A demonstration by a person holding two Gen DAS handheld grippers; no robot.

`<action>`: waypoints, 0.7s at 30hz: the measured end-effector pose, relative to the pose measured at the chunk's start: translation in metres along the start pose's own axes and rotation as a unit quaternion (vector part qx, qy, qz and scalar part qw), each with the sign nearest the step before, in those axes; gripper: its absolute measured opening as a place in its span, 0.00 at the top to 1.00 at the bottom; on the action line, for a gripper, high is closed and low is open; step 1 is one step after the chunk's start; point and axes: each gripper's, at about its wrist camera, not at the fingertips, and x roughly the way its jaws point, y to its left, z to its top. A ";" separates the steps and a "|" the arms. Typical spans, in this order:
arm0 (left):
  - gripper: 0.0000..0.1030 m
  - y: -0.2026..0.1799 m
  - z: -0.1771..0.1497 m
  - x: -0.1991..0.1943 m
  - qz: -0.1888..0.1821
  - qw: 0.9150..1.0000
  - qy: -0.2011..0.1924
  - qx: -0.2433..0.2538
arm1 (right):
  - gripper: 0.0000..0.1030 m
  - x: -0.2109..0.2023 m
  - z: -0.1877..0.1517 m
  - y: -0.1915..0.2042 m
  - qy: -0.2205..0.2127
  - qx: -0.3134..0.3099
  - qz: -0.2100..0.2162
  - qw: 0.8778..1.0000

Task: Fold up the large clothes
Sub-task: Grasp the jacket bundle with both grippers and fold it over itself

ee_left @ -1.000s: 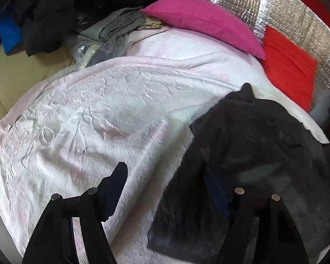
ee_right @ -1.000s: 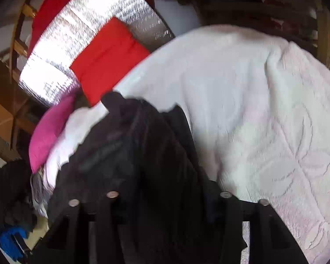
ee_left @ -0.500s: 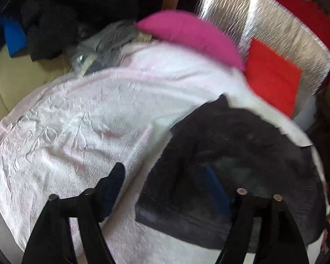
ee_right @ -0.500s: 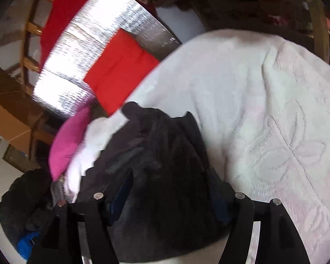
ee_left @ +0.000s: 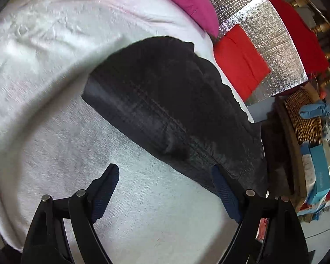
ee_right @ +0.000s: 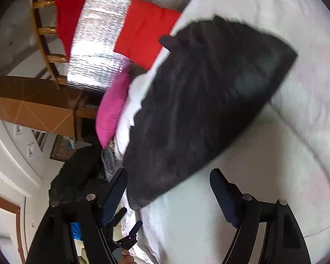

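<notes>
A black garment lies folded in a flat dark slab on the white embossed blanket. My left gripper hovers just short of its near edge. Its jaws are opening, with only blanket between them, and the right fingertip overlaps the cloth's edge. In the right wrist view the same garment stretches away from my right gripper. Those jaws are opening too. The garment's near corner sits between the fingers, and the pads stand clear of it.
A pink pillow, a red cushion and a silver foil panel line the far side of the bed. A wicker basket and boxes stand off the right edge. Dark clothes are piled beyond the pillow. A person's fingers show at the bottom edge.
Both grippers have widened and drawn back from the black garment, which now lies folded on the blanket. Both views have swung and rolled. The right gripper's jaws no longer close around the cloth.
</notes>
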 end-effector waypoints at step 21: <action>0.21 0.006 0.044 0.059 -0.051 0.992 -0.041 -0.109 | 0.20 0.045 0.051 -0.035 -0.090 0.085 -0.011 0.992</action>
